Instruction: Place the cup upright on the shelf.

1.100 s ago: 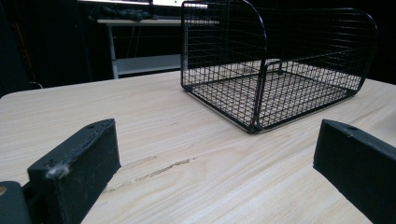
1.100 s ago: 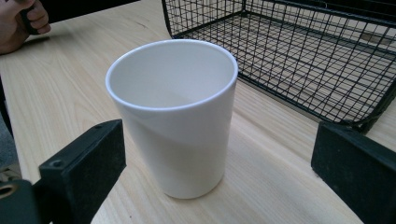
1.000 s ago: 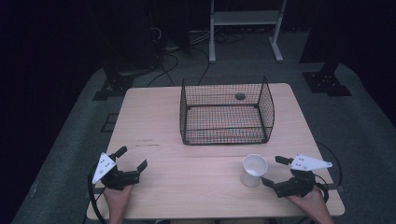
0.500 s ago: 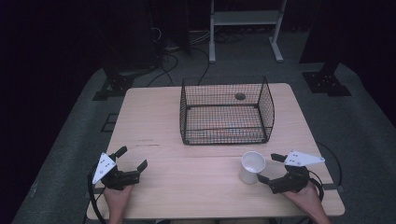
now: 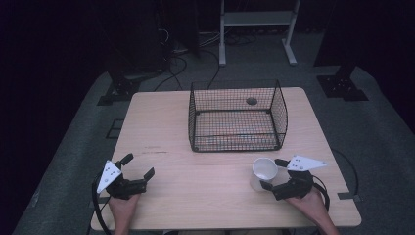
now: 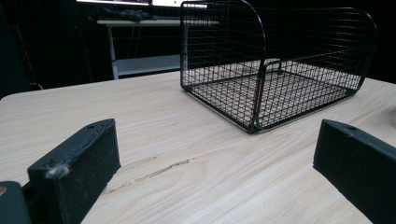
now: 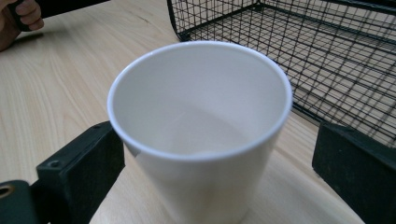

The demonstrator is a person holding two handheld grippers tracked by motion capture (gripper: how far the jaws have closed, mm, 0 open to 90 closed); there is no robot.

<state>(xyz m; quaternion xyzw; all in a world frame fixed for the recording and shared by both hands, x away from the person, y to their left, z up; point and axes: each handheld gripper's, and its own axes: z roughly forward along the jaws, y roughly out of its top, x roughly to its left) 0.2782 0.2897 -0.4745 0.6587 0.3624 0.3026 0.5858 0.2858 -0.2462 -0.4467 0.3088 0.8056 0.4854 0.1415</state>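
1. The wire basket point(image 5: 237, 117) stands on the table point(image 5: 161, 127), toward its far edge.
2. The cup point(image 5: 263, 172) stands on the table in front of the basket's right end, between the right gripper's point(image 5: 272, 174) jaws.
3. The left gripper point(image 5: 138, 166) sits at the near left corner, well apart from both.

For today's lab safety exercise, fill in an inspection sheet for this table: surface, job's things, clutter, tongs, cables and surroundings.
Surface: wooden table, a scratch near the left front.
Job's things: white cup upright and empty; wire basket behind it, apart.
Clutter: nothing seen.
Tongs: right tongs open, jaws either side of the cup, gap on one side; left tongs open, holding nothing.
Cables: one trails from each tool; more lie on the floor behind.
Surroundings: dark room, grey floor, white frame stand behind.
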